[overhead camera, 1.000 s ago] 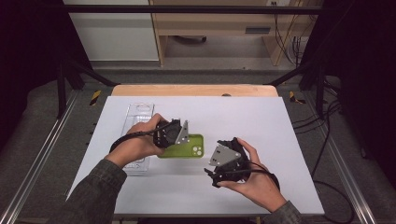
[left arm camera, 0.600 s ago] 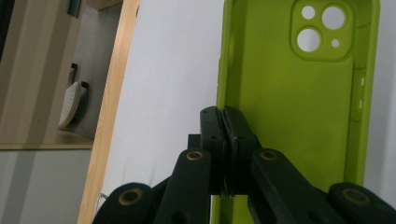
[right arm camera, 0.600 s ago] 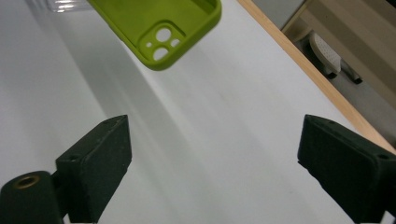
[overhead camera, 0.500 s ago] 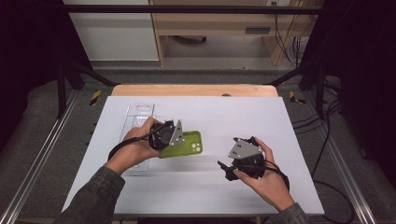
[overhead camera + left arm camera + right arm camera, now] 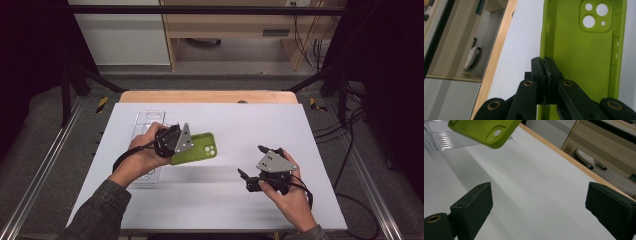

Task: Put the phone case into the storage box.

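White tabletop point(image 5: 225, 200) carries no load from the green phone case point(image 5: 197, 148), clamped at one edge by the left gripper point(image 5: 172, 142), long axis pointing toward the wide-open, empty right gripper point(image 5: 252, 162).

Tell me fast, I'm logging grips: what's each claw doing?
Left claw: closed on the green phone case edge.
Right claw: open, holding nothing.
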{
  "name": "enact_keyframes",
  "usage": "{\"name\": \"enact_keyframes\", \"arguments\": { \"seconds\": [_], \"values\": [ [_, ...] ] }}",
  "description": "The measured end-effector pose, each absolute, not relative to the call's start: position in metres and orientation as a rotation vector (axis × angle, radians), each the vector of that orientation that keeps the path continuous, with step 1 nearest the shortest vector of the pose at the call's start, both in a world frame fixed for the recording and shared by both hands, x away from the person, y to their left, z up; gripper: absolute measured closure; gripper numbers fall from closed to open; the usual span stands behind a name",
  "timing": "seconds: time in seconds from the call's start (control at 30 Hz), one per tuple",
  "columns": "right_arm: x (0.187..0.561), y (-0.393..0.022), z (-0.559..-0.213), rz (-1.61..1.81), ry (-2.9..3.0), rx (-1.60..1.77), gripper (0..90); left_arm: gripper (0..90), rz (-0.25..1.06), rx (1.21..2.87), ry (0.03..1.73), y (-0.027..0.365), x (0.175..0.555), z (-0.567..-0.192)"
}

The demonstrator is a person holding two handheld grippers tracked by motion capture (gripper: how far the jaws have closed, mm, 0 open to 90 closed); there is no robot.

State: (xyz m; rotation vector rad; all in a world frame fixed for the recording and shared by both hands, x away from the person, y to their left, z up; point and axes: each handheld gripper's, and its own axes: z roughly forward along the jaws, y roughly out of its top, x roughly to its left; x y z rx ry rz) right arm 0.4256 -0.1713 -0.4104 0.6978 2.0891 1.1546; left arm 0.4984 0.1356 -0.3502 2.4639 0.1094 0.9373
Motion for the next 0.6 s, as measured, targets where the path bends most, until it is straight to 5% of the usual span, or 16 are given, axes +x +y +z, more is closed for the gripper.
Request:
{"name": "enact_keyframes", "arguments": {
  "seconds": [0.6],
  "values": [
    [0.420, -0.189, -0.429, 1.274, 1.948, 0.776, 6.4, 87.2, 0.950, 2.280, 0.287, 0.159, 0.501, -0.341]
  ]
}}
